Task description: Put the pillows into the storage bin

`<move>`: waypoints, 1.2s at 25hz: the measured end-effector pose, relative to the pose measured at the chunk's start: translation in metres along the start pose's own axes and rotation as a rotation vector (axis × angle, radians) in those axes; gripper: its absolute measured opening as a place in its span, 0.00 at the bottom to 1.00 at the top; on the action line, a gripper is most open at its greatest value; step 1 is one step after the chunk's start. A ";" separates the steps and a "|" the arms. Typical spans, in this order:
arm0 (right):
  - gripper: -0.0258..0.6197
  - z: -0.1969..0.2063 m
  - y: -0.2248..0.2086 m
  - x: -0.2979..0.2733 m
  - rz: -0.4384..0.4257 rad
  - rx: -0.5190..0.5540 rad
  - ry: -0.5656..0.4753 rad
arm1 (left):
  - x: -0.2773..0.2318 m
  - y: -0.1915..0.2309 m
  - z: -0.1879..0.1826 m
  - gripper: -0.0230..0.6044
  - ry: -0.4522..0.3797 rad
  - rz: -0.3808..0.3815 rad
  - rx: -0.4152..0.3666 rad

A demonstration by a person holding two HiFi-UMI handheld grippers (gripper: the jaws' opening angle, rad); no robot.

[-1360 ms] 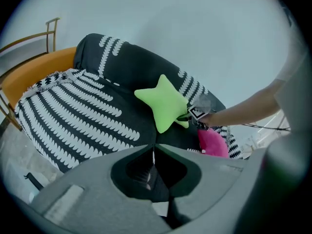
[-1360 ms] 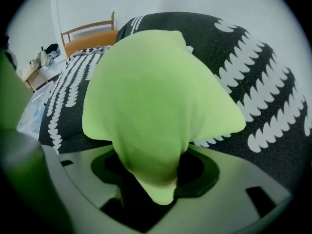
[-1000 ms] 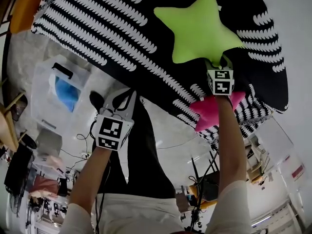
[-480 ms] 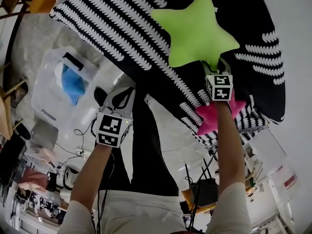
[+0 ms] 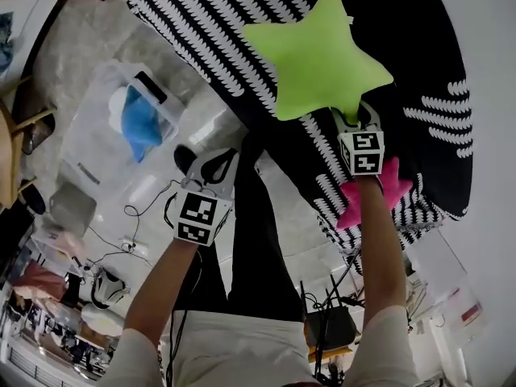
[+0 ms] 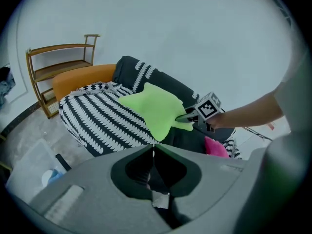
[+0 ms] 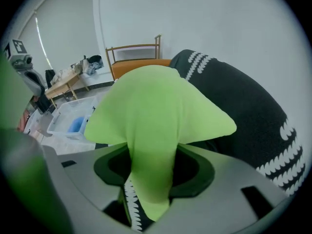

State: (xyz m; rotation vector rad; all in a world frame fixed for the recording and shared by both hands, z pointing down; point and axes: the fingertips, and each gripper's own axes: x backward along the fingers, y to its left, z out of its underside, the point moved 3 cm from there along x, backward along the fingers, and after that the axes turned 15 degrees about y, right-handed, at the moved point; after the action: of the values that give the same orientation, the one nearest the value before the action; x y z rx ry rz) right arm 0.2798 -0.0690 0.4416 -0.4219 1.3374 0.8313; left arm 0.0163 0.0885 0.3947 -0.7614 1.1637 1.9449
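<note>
Right gripper grips the green star pillow by one tip above the striped couch, well apart from the storage bin, while the left gripper is closed and empty; so slim a pinch may slip, dropping the pillow short.

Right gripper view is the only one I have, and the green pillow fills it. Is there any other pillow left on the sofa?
Observer: Yes. A pink pillow lies at the edge of the sofa, close to the right gripper in the head view.
Operator: And the left tongs, do they carry something?
Observer: No. The left gripper has its tongs shut, with nothing between them.
Operator: Where on the green pillow do my tongs hold?
Observer: The green pillow is star-shaped, and your tongs are shut on one of its points.
</note>
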 end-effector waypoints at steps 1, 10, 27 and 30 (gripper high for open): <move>0.38 -0.004 0.011 0.003 -0.007 0.020 -0.005 | 0.006 0.003 0.006 0.07 -0.008 -0.007 0.003; 0.38 -0.058 0.132 0.012 -0.071 0.154 -0.061 | 0.068 0.066 0.072 0.07 -0.062 -0.087 0.081; 0.38 -0.138 0.351 -0.002 -0.223 0.444 -0.071 | 0.154 0.150 0.188 0.07 -0.141 -0.178 0.303; 0.38 -0.150 0.391 -0.011 -0.251 0.486 -0.050 | 0.164 0.172 0.203 0.07 -0.152 -0.184 0.337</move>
State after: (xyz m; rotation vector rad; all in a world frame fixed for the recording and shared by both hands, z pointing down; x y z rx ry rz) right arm -0.1088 0.0781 0.4919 -0.1768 1.3545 0.2903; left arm -0.2398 0.2634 0.4313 -0.5122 1.2388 1.5737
